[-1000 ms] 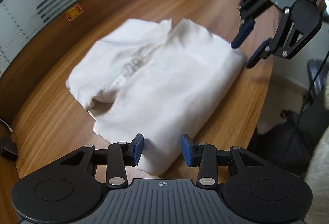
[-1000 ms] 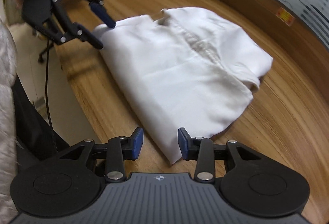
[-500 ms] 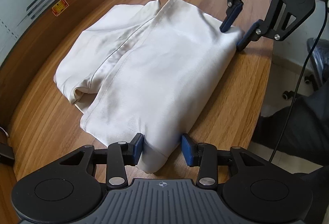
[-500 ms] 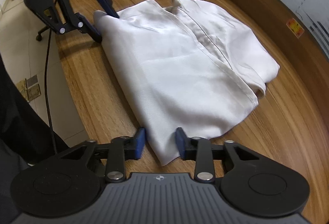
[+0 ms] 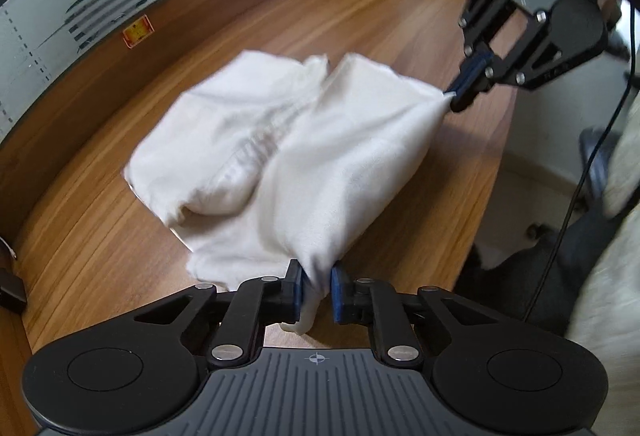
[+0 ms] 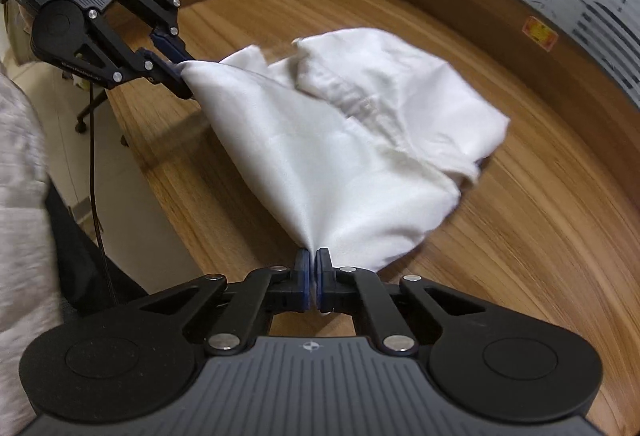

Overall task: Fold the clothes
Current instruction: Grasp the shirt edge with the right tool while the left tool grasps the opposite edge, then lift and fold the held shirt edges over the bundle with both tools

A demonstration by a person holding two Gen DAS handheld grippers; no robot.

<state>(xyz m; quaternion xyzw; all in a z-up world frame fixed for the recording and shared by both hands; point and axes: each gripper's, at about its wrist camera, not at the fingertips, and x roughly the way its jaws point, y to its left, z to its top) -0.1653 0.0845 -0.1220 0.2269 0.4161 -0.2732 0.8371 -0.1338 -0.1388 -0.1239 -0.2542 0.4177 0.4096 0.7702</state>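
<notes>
The left gripper [image 5: 315, 290] is pinching a corner of the white cloth [image 5: 304, 151]. The right gripper [image 5: 464, 89] is gripping the far corner above the table [image 5: 400, 15].

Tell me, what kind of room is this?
Probably an office: a long curved wooden desk, frosted striped glass partition behind it, and a chair's wheeled base on the floor.

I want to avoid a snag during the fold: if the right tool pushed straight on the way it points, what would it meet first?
The right tool is shut on a corner of the white folded cloth garment, so it would push into that cloth at once; beyond lies the wooden table, depth unclear.
</notes>
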